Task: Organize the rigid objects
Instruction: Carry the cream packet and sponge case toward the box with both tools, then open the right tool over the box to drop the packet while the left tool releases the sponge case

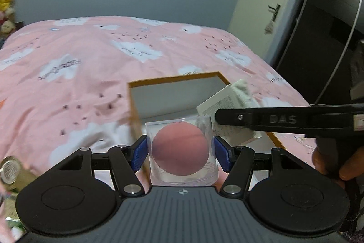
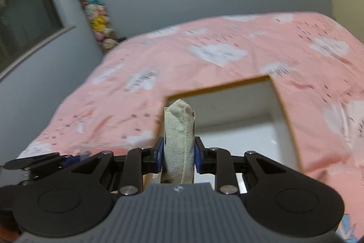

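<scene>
**Both grippers loaded above the open box on the bed**

Here, the largest thing in view is the bed (image 1: 95,56), covered by a pink quilt with white cloud prints. Everything else is placed relative to the open box (image 1: 182,92), a cardboard box with an orange-brown rim and pale inner walls that rests on the quilt.

Beyond the box, past the far edge of the bed, stands a grey wall. In the left wrist view a pale door (image 1: 261,3) with a dark handle stands to the right of the box and farther back. In the right wrist view a column of stuffed toys (image 2: 95,13) hangs in the corner, well left of the box and behind the bed.

The left gripper (image 1: 180,153) hangs at the near side of the box. Its jaws stand wide and press on the 2 sides of a clear plastic case (image 1: 180,149) with a pink ball inside, so the case is gripped and carried off the quilt, at the box's near rim.

The right gripper (image 2: 179,155) is over the near left corner of the box in its own view. Its jaws are nearly closed and clamp a small packet (image 2: 179,133), beige and cloth-like on one face. In the left wrist view the same packet (image 1: 229,104) shows a white printed face, reaching in from the right above the box's right side, just beside the clear case.

A person's hand (image 1: 329,163) grasps the right gripper's handle, right of the box.
</scene>
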`<state>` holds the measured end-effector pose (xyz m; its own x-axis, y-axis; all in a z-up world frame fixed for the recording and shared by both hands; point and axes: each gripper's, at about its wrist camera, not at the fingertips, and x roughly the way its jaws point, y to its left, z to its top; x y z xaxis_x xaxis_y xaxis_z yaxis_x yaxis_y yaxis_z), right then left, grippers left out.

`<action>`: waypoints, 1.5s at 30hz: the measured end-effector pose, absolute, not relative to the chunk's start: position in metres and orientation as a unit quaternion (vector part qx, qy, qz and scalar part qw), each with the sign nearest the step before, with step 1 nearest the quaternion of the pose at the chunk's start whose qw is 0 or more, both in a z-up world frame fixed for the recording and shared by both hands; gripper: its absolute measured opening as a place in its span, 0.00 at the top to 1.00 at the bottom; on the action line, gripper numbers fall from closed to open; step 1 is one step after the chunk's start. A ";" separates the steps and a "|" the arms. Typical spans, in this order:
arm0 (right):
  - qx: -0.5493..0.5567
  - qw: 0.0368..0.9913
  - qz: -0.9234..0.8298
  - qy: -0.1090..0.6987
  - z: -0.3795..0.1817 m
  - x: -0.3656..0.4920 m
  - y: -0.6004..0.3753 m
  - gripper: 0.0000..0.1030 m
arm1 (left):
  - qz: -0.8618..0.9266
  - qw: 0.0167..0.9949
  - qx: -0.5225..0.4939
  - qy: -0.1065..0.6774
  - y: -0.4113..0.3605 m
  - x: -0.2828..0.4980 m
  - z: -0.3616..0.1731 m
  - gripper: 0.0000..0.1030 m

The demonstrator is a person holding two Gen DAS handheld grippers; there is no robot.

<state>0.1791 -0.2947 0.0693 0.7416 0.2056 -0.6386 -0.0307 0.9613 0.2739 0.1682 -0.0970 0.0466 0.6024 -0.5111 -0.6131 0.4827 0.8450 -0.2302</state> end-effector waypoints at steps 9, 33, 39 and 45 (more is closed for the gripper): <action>0.161 0.880 0.030 0.446 0.016 0.222 -0.335 0.75 | -0.297 0.870 0.047 0.391 -0.138 0.196 0.011 0.31; 0.061 0.876 -0.002 0.479 -0.009 0.245 -0.333 0.67 | -0.304 0.849 0.110 0.419 -0.160 0.212 -0.012 0.31; 0.009 0.890 0.003 0.456 0.008 0.237 -0.327 0.66 | -0.301 0.843 0.162 0.417 -0.173 0.207 -0.019 0.31; 0.003 0.892 0.012 0.451 0.009 0.229 -0.325 0.60 | -0.283 0.843 0.207 0.409 -0.184 0.203 -0.026 0.31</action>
<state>0.2290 -0.3255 0.0095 0.5931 0.0242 -0.8048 -0.0189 0.9997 0.0162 0.2030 -0.1843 -0.0258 0.5056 -0.3083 -0.8058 0.6467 0.7536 0.1175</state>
